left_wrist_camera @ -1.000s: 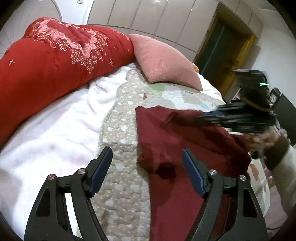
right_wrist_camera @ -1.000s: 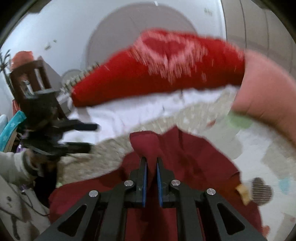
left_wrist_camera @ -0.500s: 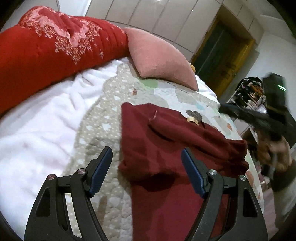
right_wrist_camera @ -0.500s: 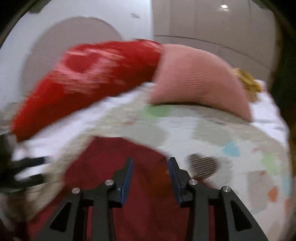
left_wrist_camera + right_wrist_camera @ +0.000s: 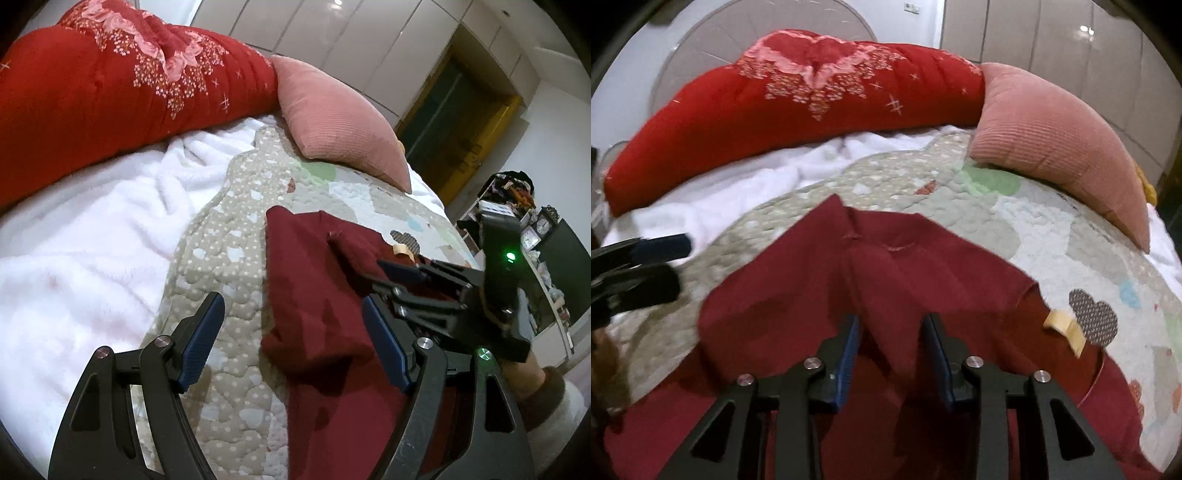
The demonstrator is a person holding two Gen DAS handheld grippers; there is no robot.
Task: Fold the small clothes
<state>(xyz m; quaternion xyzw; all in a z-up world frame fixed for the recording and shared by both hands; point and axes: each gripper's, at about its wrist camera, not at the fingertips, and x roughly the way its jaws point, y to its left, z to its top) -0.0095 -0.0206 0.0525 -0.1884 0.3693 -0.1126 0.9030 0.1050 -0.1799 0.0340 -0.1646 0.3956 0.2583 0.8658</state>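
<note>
A dark red garment (image 5: 317, 295) lies partly folded on a patterned quilt (image 5: 221, 280) on a bed, with a beige tag (image 5: 1065, 330) at its right edge. My left gripper (image 5: 295, 343) is open and empty, hovering above the garment's left edge. My right gripper (image 5: 892, 347) is open over the middle of the garment (image 5: 923, 266), with a raised fold of cloth between its fingers. In the left wrist view the right gripper (image 5: 424, 284) reaches in from the right, low over the garment.
A large red floral bolster (image 5: 110, 92) and a pink cushion (image 5: 340, 125) lie at the head of the bed. A white fleece blanket (image 5: 74, 251) covers the left side. A doorway (image 5: 454, 122) and cluttered shelves (image 5: 509, 199) stand at the right.
My right gripper opened and let go of the red cloth, swung away to the right, then came back low over the garment. The folded part now lies flat. My left gripper stayed open.
</note>
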